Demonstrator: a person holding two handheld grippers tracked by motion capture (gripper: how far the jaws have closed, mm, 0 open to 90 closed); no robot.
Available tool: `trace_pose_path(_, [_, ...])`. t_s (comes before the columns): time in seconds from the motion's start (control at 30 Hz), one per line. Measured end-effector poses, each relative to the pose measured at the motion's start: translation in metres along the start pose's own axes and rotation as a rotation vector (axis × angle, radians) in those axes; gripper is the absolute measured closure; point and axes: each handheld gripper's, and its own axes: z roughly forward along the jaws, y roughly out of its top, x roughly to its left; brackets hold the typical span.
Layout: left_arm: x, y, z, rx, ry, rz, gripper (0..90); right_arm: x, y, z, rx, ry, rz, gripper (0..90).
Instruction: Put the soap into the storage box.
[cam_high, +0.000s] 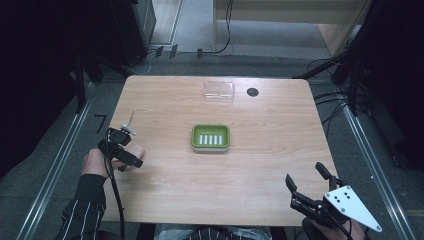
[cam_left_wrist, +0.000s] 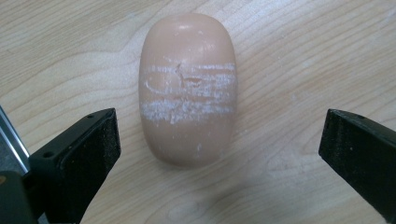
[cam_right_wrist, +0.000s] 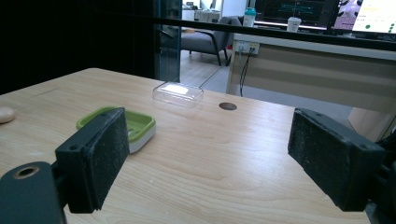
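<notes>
a smooth, pale peach oval bar of soap (cam_left_wrist: 187, 88) lies flat on the light wooden table (cam_high: 260, 155), close to the left edge and roughly midway along it. in the left gripper view its top carries two whitish scuffed bands and a small nick. in the right gripper view one end of it shows at the far left (cam_right_wrist: 6, 114).

the left gripper (cam_left_wrist: 219, 158) hangs directly over the soap, jaws spread wide, one on each side of the bar's nearer end and neither touching it. in the high view this gripper (cam_high: 126, 152) sits at the left edge of the surface, held in a hand with a dark striped sleeve (cam_high: 82, 210) behind it, and it covers most of the soap.

a green rectangular soap dish with a slotted white insert (cam_high: 210, 137) stands near the middle of the surface, well apart from the soap. a clear plastic rectangular lid (cam_high: 219, 92) rests near the far edge, and a small dark round hole (cam_high: 252, 92) sits just to its right.

the right gripper (cam_high: 306, 177) is over the near right corner of the surface, jaws spread wide with nothing between them, its grey three-cornered plate (cam_high: 352, 206) past the near edge. in its own view the black padded jaws (cam_right_wrist: 210, 161) frame the dish and lid.
</notes>
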Motion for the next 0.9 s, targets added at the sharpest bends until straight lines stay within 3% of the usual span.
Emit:
trace_pose_path(0.23, [0.002,0.010,0.006,0.016,0.016,0.020,0.0,0.000,0.000,0.000,0.002,-0.001,0.000,13.2])
trace_pose_path(0.73, [0.009,0.021,0.017,0.042,0.034,0.012,0.0,0.000,0.000,-0.001,0.001,-0.003,0.001,13.2])
trace_pose_path(0.9, [0.012,0.019,0.020,0.043,0.038,0.009,11.3,0.000,0.000,-0.001,0.001,-0.002,0.000,13.2])
